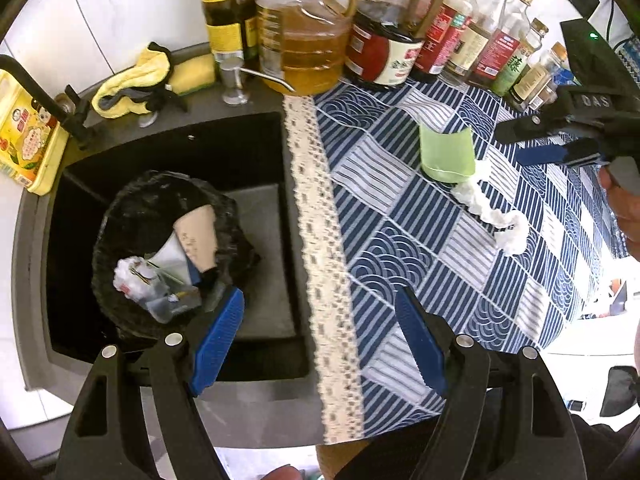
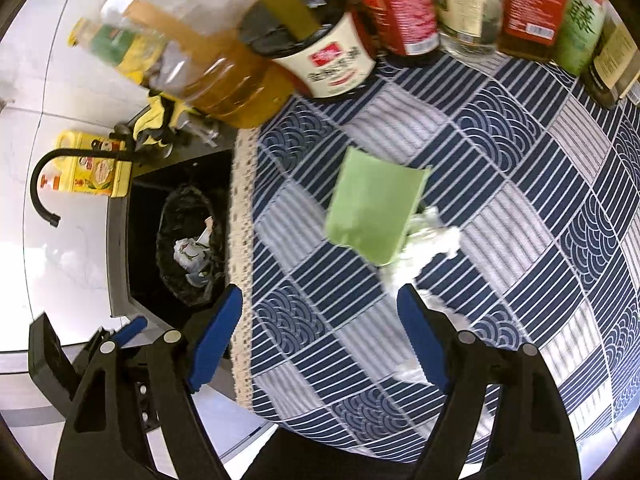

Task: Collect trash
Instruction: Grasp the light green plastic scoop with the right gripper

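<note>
Both grippers, left gripper (image 1: 320, 340) and right gripper (image 2: 320, 336), have fingers spread, empty; a hasty reach for the green cup (image 2: 374, 208) near the table's back edge could topple bottles (image 2: 404, 4).

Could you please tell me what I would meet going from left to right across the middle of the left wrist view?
Yellow carton → trash bag in the sink → lace cloth edge → green cup → white tissue → right gripper.

The cloth (image 1: 420, 216) was navy and white, in stripes and wave squares, with a cream lace edge. At its twelve o'clock stood a pale green cup (image 1: 447, 154); the tissue (image 1: 492, 208) was white, the sink (image 1: 256, 152) black.
</note>
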The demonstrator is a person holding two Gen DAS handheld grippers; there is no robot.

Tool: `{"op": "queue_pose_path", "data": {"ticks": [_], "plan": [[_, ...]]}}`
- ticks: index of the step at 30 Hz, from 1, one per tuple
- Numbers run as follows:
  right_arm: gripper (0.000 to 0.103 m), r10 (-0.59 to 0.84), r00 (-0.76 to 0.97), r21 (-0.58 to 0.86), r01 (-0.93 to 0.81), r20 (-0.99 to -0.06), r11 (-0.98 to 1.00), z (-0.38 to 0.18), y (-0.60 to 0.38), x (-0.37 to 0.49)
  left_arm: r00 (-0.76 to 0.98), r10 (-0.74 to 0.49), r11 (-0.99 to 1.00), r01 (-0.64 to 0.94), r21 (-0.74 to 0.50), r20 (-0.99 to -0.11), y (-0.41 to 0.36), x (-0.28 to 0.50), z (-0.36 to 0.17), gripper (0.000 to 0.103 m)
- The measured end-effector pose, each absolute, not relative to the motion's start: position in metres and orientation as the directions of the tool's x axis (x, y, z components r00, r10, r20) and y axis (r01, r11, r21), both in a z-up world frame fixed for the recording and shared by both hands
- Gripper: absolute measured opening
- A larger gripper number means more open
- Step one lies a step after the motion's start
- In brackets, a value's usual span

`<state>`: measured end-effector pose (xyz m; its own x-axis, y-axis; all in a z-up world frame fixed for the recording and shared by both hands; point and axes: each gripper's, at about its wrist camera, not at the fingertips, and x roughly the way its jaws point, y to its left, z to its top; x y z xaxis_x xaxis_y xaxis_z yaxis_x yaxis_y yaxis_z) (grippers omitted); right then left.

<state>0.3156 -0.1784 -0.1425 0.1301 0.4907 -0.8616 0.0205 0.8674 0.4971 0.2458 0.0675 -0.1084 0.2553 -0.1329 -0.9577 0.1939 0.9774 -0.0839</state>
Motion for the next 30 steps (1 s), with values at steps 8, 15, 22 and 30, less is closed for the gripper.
{"op": "queue_pose_path", "data": {"ticks": [8, 15, 22, 30], "plan": [[0.053, 0.504, 0.074, 0.507, 0.026, -0.860, 0.861, -0.175, -0.197, 0.339, 0.227, -0.129, 0.985, 0.143, -0.098, -0.965, 0.036, 0.240, -0.122, 0.076], [0.038, 0.523, 0.029, 0.524, 0.023, -0.852, 0.852, -0.200, -0.200, 0.361, 0.218, -0.130, 0.988, 0.108, -0.109, -0.967, 0.010, 0.240, -0.128, 0.076], [0.023, 0.533, -0.002, 0.533, 0.021, -0.846, 0.846, -0.217, -0.200, 0.377, 0.181, -0.124, 0.990, 0.089, -0.109, -0.976, -0.010, 0.239, -0.137, 0.076], [0.006, 0.552, -0.011, 0.552, -0.009, -0.834, 0.834, -0.222, -0.199, 0.384, 0.163, -0.093, 0.994, 0.070, -0.082, -0.982, -0.018, 0.239, -0.137, 0.076]]}}
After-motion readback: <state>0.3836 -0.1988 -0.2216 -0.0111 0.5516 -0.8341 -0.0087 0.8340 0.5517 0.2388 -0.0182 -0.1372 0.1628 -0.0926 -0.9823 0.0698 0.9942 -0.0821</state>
